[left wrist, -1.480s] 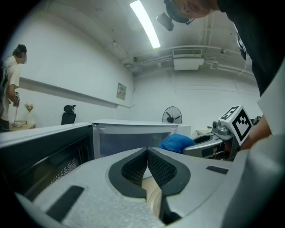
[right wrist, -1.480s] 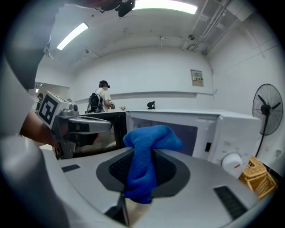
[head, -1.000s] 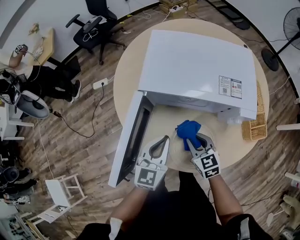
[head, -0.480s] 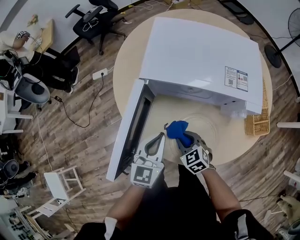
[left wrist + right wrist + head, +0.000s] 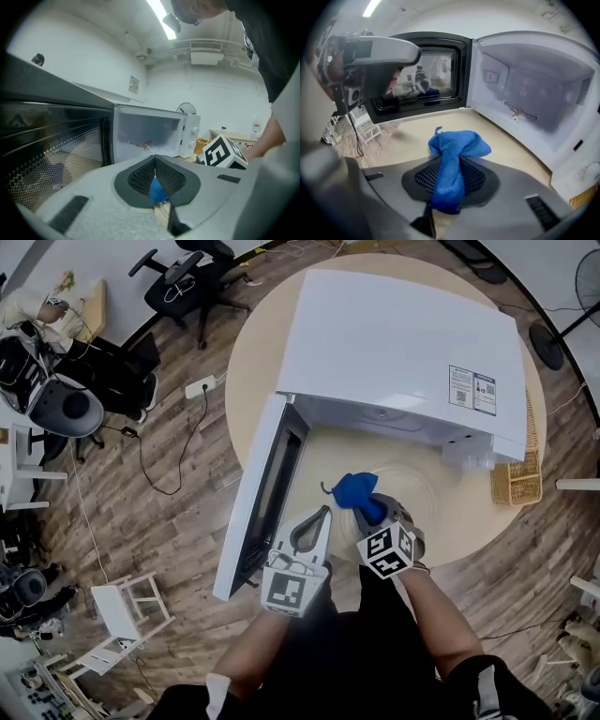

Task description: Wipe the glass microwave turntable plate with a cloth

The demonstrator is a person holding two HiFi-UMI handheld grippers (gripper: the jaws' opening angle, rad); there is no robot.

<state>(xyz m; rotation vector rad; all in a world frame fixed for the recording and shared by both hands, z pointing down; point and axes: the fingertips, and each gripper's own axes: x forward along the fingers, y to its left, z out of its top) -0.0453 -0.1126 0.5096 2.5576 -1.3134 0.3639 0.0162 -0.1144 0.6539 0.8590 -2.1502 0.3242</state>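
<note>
Jaws of the right gripper pinched a blue cloth at the glass plate, which lay before the open microwave. Left gripper hovered beside, jaws pressed together, both forearms outstretched.

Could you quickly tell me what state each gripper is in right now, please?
Left gripper: closed, tips together, nothing clearly held between them.
Right gripper: closed on the blue cloth.
</note>
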